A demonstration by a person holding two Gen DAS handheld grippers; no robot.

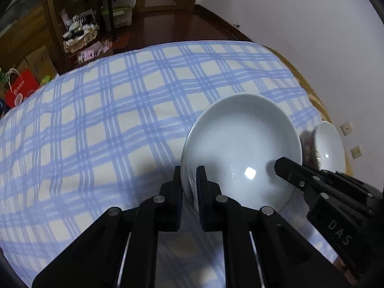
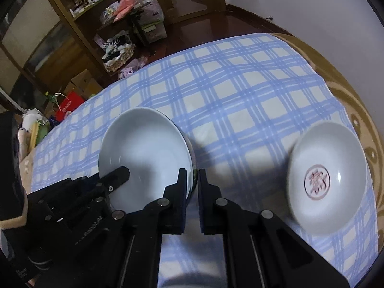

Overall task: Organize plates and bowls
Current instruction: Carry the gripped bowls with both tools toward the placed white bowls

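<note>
Left tool (image 1: 189,187): fingers pressed together on the near-left rim of the plain white bowl (image 1: 240,151), one finger inside the wall, one outside. Right tool (image 2: 192,184): same pinch on the opposite rim of that bowl (image 2: 144,153); in the left wrist view it enters from the right, its tip over the bowl's inside (image 1: 288,170). Two-sided hold is likely chosen because a thin rim pinch on one side alone would let a smooth glazed bowl swing or slip.

The bowl sits between the two tools, slightly tilted. Whether its base is clear of the checked cloth (image 1: 120,120) I cannot tell; the underside is hidden.

Outward, to the right of the right tool: a second bowl with a red character mark (image 2: 328,180) lies on the cloth, well apart from the held one, near the table edge (image 2: 355,100). Judged aim: carry the plain bowl over and nest the two.

Beyond the table: a cluttered shelf (image 2: 79,9) and dark floor.
</note>
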